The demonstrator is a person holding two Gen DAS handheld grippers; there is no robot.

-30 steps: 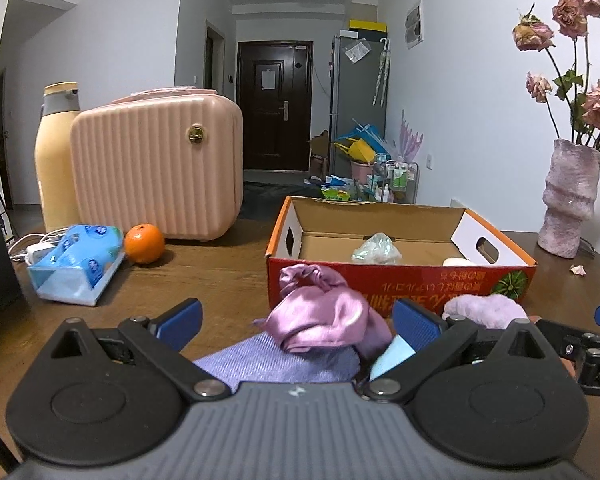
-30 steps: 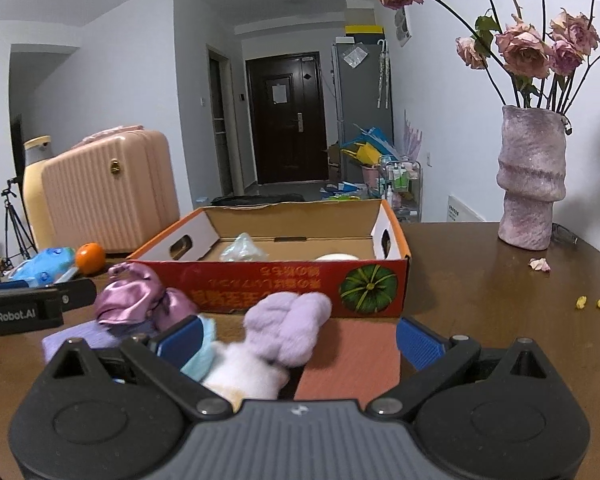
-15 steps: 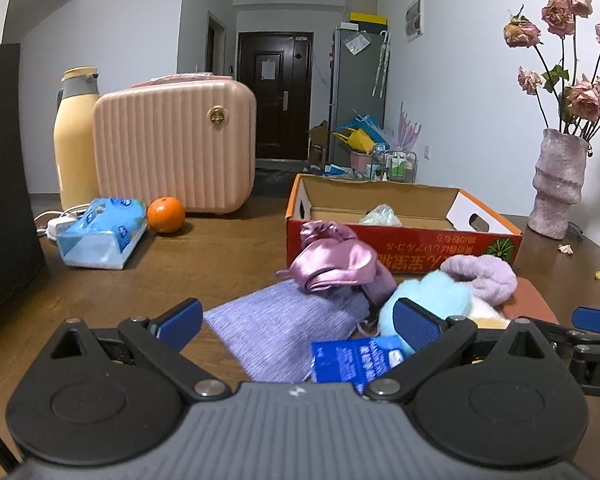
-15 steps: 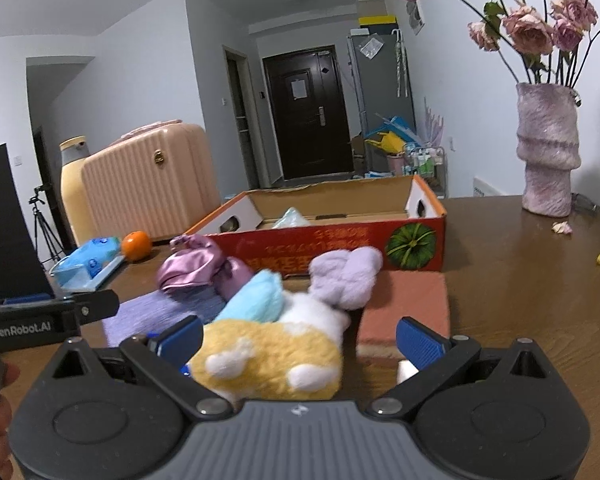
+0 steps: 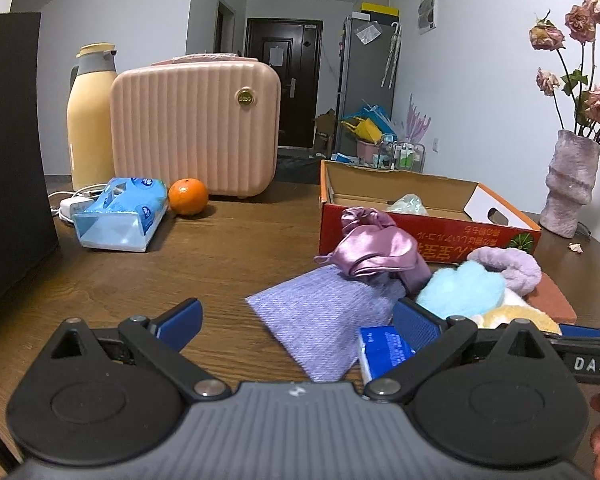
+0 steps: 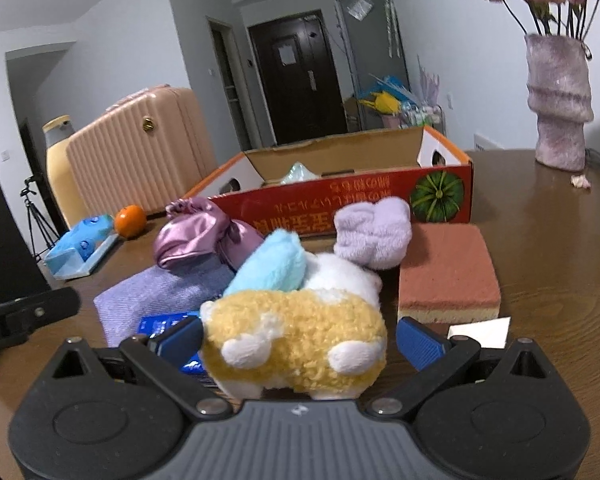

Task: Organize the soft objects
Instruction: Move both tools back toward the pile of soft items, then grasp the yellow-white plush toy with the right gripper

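Dark wood counter, hallway and door behind. My right gripper had its jaws apart, straddling the yellow plush toy, which lay crosswise just short of the red cardboard box. My left gripper hung with jaws apart and empty, further from the box, over the purple cloth.

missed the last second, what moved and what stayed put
Both tongs pulled back from the pile and stayed open, nothing gripped. The right tongs now straddle the yellow plush toy; the left tongs sit before the purple cloth. The cardboard box, satin pouch and sponge stayed put.
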